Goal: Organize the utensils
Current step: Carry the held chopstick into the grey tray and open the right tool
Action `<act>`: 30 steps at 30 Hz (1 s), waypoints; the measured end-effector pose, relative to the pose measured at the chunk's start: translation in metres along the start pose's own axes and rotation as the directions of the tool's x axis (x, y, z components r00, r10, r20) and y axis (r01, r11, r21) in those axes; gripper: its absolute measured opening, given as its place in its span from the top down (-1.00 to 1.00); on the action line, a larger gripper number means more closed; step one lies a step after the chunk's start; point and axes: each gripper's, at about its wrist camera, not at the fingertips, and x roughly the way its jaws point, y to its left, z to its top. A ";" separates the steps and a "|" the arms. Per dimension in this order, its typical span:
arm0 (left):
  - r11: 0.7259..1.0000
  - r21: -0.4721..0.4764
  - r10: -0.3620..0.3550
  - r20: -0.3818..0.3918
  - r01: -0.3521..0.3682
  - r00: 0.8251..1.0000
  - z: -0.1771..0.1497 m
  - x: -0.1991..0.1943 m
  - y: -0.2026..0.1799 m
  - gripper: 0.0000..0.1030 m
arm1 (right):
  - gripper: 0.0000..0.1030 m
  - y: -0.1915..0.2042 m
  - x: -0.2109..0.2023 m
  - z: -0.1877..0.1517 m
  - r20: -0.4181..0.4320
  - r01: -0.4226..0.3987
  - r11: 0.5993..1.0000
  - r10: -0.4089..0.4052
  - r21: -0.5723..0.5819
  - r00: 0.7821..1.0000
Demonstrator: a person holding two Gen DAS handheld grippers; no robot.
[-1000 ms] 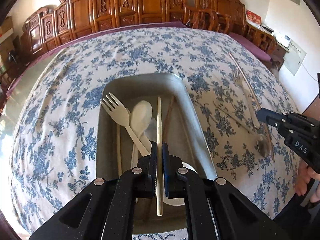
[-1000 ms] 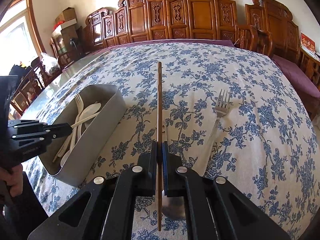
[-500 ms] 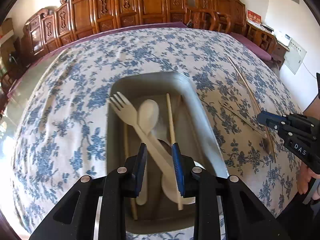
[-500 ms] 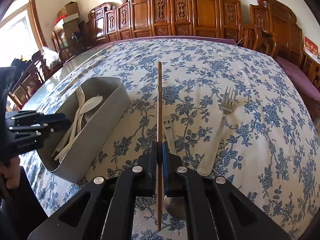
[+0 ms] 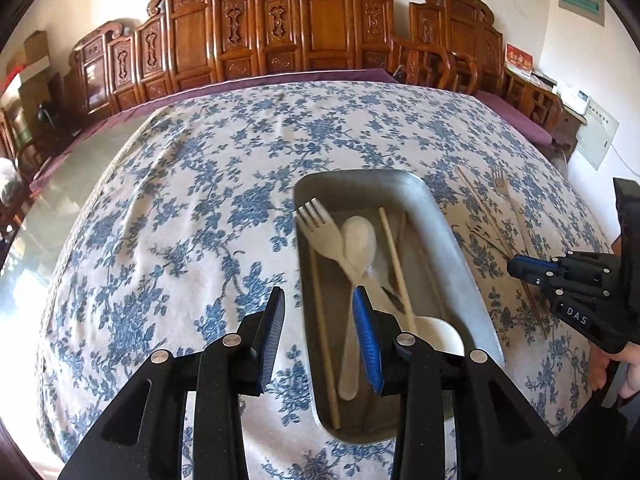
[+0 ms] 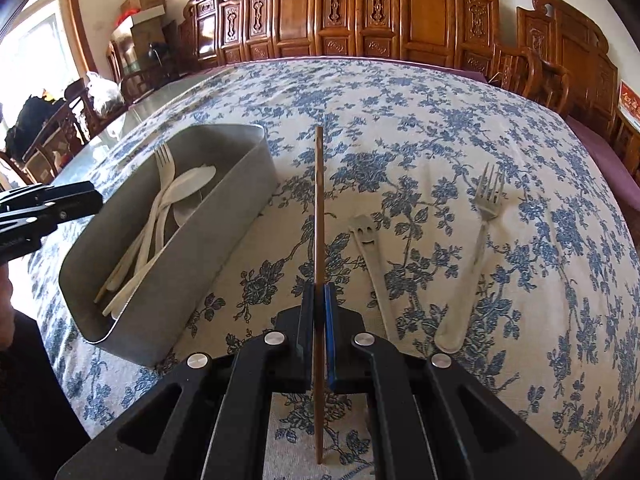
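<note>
A grey metal tray (image 5: 442, 216) on the flowered cloth holds a cream fork (image 5: 316, 220), a cream spoon (image 5: 360, 240), pale chopsticks (image 5: 394, 256) and a white spoon (image 5: 438, 332). My left gripper (image 5: 318, 300) hangs over the tray's near left rim, its jaws opening with nothing gripped between them. My right gripper (image 6: 319, 292) is shut on a dark brown chopstick (image 6: 319, 200) that points away over the cloth, right of the tray (image 6: 224, 216). A metal fork (image 6: 486, 200) and a smiley-faced metal utensil (image 6: 364, 236) lie on the cloth further right.
Carved wooden chairs (image 5: 320, 28) line the table's far side. Bare flowered tablecloth (image 5: 180, 208) spreads left of the tray. A person's hand (image 5: 632, 372) holds the right gripper (image 5: 524, 270) at the right edge. The left gripper (image 6: 76, 200) shows beside the tray in the right wrist view.
The left gripper let go of the pale chopstick, which now lies in the tray, and its jaws spread while it shifted left. The right gripper carried its dark chopstick slightly nearer the tray.
</note>
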 end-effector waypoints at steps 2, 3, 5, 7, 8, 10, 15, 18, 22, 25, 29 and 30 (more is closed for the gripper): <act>1.000 -0.013 -0.008 0.003 0.008 1.000 -0.002 -0.001 0.006 0.36 | 0.88 0.002 0.003 0.000 -0.005 -0.006 1.000 0.006 0.005 1.000; 1.000 -0.015 -0.009 0.006 0.009 1.000 -0.002 -0.002 0.009 0.36 | 0.88 0.002 0.003 0.000 -0.008 -0.016 1.000 0.016 0.014 1.000; 1.000 -0.015 -0.007 0.013 0.007 1.000 -0.003 -0.006 0.012 0.36 | 0.88 0.002 0.003 0.002 -0.009 -0.033 0.999 0.034 0.031 0.999; 1.000 -0.014 -0.003 0.020 0.003 1.000 -0.003 -0.009 0.016 0.36 | 0.88 0.005 -0.001 0.003 0.002 -0.032 0.999 0.032 0.037 0.999; 1.000 -0.015 -0.003 0.024 0.003 1.000 -0.003 -0.010 0.018 0.36 | 0.88 0.006 -0.003 0.004 0.006 -0.033 0.999 0.033 0.042 0.999; 1.000 -0.020 -0.005 0.028 0.005 1.000 -0.004 -0.013 0.023 0.35 | 0.88 0.009 -0.012 0.009 0.027 -0.055 0.997 0.053 0.061 0.998; 0.999 -0.044 -0.005 0.031 0.006 1.000 -0.005 -0.016 0.035 0.35 | 0.88 0.029 -0.030 0.026 0.067 -0.120 0.991 0.115 0.065 0.991; 0.999 -0.051 0.001 0.036 0.001 0.999 -0.005 -0.018 0.040 0.35 | 0.88 0.047 -0.034 0.036 0.078 -0.159 0.985 0.154 0.061 0.985; 0.998 -0.063 -0.001 0.042 0.003 0.999 -0.005 -0.020 0.045 0.34 | 0.88 0.071 -0.031 0.051 0.088 -0.210 0.975 0.203 0.071 0.975; 0.998 -0.069 0.002 0.043 0.001 0.999 -0.004 -0.020 0.048 0.32 | 0.88 0.086 -0.022 0.059 0.082 -0.217 0.973 0.211 0.080 0.974; 0.996 -0.084 -0.002 0.046 0.006 0.999 -0.004 -0.021 0.052 0.32 | 0.88 0.093 -0.003 0.060 0.065 -0.217 0.967 0.210 0.135 0.976; 0.996 -0.085 -0.001 0.045 0.005 0.999 -0.004 -0.021 0.053 0.32 | 0.88 0.094 0.001 0.060 0.066 -0.203 0.969 0.195 0.143 0.979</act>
